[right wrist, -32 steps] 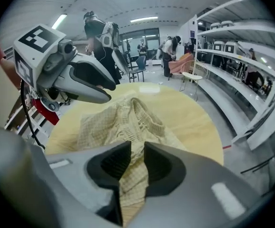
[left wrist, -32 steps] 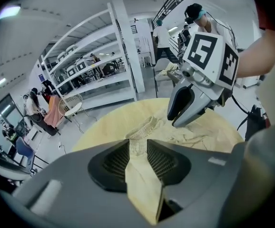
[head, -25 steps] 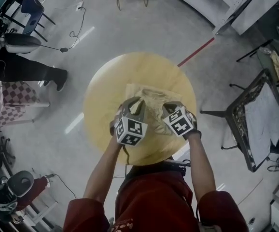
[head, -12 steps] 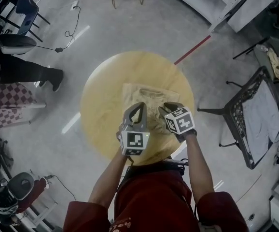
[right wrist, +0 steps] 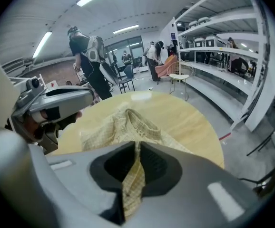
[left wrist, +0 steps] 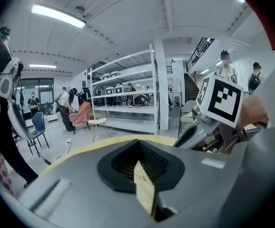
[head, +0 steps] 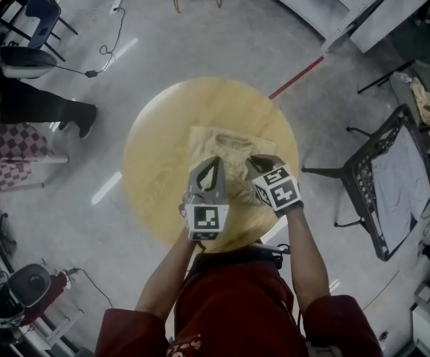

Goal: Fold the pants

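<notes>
- Pants [head: 233,151]: pale checked cloth, rumpled, on the round worktop [head: 163,143]. The bulk lies ahead of both tools, away from the person; the long axis is unclear.
- Left tool [head: 213,166]: clenched on a strip of the near edge.
- Right tool [head: 258,163], just beside it: jaws have just been closing and now pinch the cloth.
- Judged next: the near edge is carried forward, both tools equally near.
- Black chair [head: 382,192] and a bystander's leg [head: 44,110]: well apart, no obstruction.
</notes>
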`<state>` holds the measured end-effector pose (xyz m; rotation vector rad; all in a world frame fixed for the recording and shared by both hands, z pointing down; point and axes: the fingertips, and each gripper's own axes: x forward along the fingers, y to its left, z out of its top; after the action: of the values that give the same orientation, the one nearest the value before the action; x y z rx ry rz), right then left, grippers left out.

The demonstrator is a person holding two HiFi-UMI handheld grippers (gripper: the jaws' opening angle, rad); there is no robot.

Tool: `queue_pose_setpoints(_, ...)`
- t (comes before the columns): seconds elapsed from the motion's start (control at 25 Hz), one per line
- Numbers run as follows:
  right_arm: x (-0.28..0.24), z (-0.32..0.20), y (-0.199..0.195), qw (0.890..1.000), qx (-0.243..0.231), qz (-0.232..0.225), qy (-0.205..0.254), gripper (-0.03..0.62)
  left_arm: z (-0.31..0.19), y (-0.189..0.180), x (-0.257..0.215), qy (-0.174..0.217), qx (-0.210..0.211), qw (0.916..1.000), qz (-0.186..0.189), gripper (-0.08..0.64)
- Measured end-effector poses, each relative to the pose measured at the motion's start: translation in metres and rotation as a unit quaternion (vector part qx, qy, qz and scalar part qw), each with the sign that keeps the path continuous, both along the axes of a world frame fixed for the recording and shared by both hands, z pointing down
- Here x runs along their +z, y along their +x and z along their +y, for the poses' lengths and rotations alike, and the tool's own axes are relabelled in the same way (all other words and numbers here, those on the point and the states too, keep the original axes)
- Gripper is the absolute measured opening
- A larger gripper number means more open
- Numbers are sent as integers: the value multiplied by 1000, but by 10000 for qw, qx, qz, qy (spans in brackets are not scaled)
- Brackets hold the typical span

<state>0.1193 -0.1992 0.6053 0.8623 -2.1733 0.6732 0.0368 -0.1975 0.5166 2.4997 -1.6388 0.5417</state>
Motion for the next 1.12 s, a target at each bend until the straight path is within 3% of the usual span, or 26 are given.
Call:
queue_pose_setpoints(0.16,-17,-8,-1,9998,-32,-16,212,35,1,-5,-6,-22,-58,9999,-158,8)
queue_pose_setpoints(0.36,-21,-20,2,9994,-21,76,337,35,3,-4,-7,116,-71,9999,81,8)
queue_pose_setpoints(0.6,-1,-29,13,9991,108,339,229,35,6,-9,7,-97,-169,9998,91,8)
queue_pose_setpoints(0.76,13,-35,17,9991,219,342,131,35,1,-9,4,-9,-192,9998,111,8)
queue_pose_setpoints(1.12,41,-40,13,9973,118,726,65,35,-2,-8,20,-224,-203,9995,92,8)
